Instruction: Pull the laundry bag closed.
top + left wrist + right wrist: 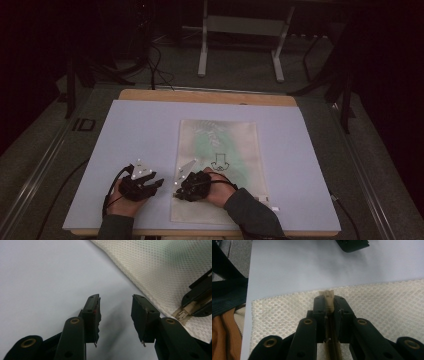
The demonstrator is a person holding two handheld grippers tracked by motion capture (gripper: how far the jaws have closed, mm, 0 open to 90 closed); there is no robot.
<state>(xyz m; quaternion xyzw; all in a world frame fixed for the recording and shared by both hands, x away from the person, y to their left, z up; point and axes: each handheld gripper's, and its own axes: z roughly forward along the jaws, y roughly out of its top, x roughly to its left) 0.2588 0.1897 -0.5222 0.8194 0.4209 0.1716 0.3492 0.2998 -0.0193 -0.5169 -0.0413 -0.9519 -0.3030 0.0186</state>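
The worktop [130, 135] takes up the middle of the high view, pale and bare around a white mesh bag [235, 145] that lies flat at its centre, long axis running from the near edge at the bottom of the frame towards the far edge at the top. A green garment shows faintly through the mesh, with a small black line drawing at mid-frame; we can make out no readable lettering on it. Our right claw [186, 189] sits on the bag's lower left corner, and in the right gripper view [329, 305] it is clamped on the beige zipper pull [327, 296], with the zipper teeth [331, 350] running back between the jaws towards the bottom of the frame. Our left claw [141, 181] rests to the left of the bag on bare worktop, jaws apart and holding nothing [116, 312]; in the left gripper view the bag's edge crosses the upper right. We judge that the next pull must follow the zipper line along the bag's near edge towards the right, with the left claw the nearer one to pin the corner.
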